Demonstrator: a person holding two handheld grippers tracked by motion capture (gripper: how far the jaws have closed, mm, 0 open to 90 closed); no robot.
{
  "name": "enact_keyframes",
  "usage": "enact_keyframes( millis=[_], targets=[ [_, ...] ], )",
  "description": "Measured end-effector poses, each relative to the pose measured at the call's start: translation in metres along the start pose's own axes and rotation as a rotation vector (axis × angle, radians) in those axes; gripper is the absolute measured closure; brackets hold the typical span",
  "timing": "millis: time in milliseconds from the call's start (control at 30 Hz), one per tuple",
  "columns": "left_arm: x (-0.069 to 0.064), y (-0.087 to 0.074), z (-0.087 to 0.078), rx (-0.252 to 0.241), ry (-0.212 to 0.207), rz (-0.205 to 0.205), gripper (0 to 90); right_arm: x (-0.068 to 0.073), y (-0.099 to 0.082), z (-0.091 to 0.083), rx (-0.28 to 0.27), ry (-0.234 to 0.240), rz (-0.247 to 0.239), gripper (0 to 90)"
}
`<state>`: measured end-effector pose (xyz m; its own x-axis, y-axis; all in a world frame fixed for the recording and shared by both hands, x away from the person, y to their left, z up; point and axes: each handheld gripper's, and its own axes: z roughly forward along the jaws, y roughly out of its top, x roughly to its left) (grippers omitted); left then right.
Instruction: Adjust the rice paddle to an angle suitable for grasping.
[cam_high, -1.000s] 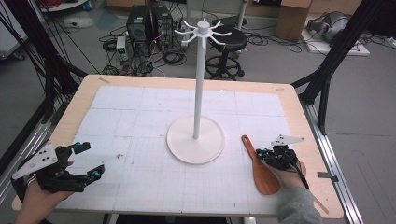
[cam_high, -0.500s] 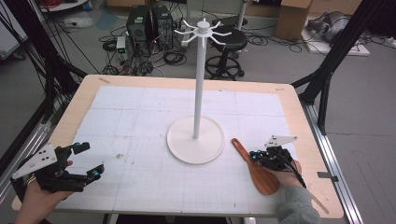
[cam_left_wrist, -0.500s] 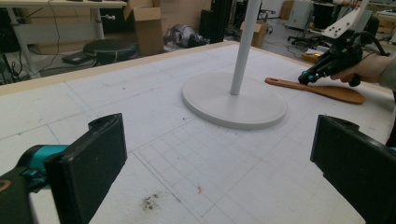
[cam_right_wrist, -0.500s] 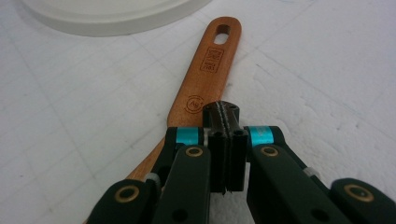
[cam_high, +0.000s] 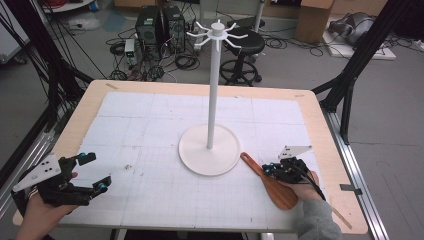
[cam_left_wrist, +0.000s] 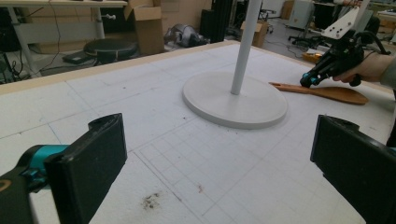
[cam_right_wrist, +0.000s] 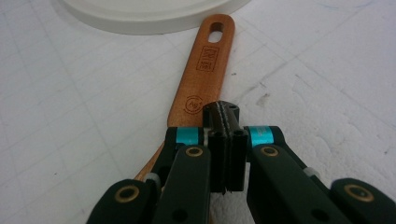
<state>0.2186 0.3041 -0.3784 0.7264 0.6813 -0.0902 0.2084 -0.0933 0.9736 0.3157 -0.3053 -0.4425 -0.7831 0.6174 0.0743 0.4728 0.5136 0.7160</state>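
A wooden spatula (cam_high: 259, 171) lies flat on the white mat, its holed handle end close to the round base of the white hook stand (cam_high: 200, 160). My right gripper (cam_high: 267, 170) is shut, pads pressed together, with its tips resting on the handle (cam_right_wrist: 201, 79); nothing shows between the pads. The right gripper view has its tips (cam_right_wrist: 223, 112) over the handle's right edge. My left gripper (cam_high: 95, 172) stands open at the near left corner, nothing between its jaws. From the left gripper view (cam_left_wrist: 215, 158) I see the stand base (cam_left_wrist: 233, 100), the spatula (cam_left_wrist: 327, 92) and the right gripper (cam_left_wrist: 307, 83).
The stand's tall pole (cam_high: 214, 90) rises mid-table with hooks at its top. The wooden table edge (cam_high: 320, 125) frames the gridded mat. Black frame legs, a stool and cables stand on the floor beyond the far edge.
The spatula's handle end has swung left toward the stand base, with the right gripper shifting slightly left alongside it. The left gripper has stayed put.
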Motion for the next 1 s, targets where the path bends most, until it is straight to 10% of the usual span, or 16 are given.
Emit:
enact_keyframes(
  millis=[467,1000],
  targets=[
    [0.001,-0.001,0.000,0.004,0.002,-0.001,4.1,0.006,0.006,-0.006,-0.065,0.010,-0.024,90.0],
    [0.004,0.000,-0.004,-0.012,0.009,-0.013,4.0,0.048,0.007,0.001,0.105,0.117,-0.136,90.0]
  ],
)
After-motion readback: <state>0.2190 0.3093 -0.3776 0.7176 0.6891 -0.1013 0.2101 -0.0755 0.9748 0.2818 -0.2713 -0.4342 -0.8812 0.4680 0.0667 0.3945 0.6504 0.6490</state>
